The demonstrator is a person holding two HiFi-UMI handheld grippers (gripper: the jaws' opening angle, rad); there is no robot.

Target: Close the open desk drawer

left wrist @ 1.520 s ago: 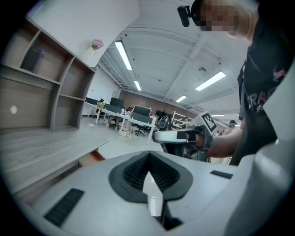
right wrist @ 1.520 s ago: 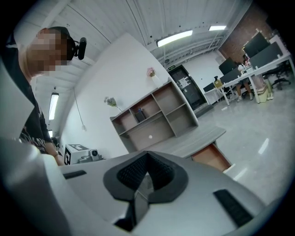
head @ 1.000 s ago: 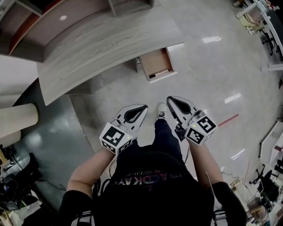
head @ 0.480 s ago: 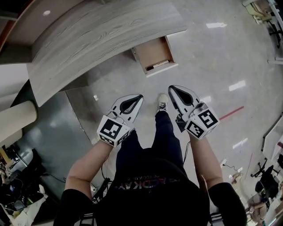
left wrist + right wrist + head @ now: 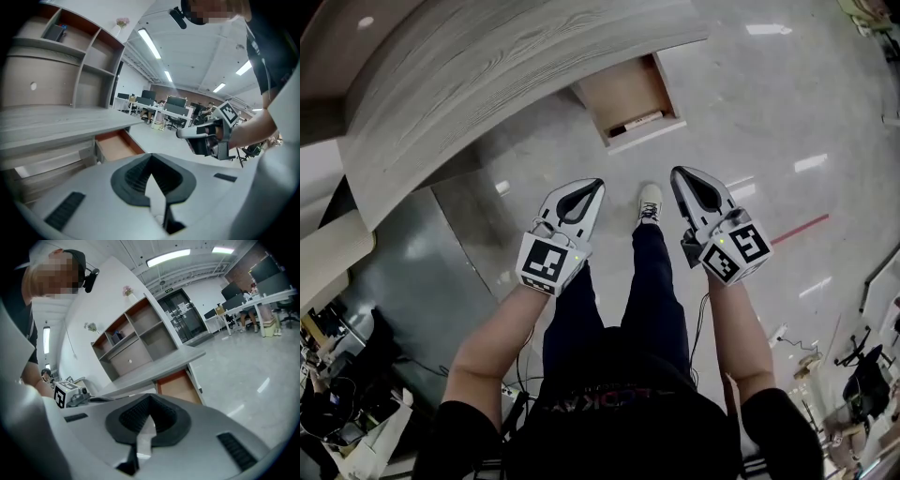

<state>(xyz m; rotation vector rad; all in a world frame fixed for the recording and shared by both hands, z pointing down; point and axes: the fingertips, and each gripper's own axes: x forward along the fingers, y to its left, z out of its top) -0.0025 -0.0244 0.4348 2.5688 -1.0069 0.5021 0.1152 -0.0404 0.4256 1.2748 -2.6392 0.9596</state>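
Open wooden desk drawer [image 5: 630,97]

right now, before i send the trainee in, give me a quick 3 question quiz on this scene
1. True or false: the desk drawer under the wooden desk stands open.
2. What lies inside the drawer, near its front edge?
A. a marker
B. a coffee mug
C. a stack of folders
3. Fill in: the jaws of the left gripper and the right gripper are both ____, with nothing between them.

Key
1. True: the drawer is pulled out past the desk edge, and neither gripper has reached it.
2. A
3. shut
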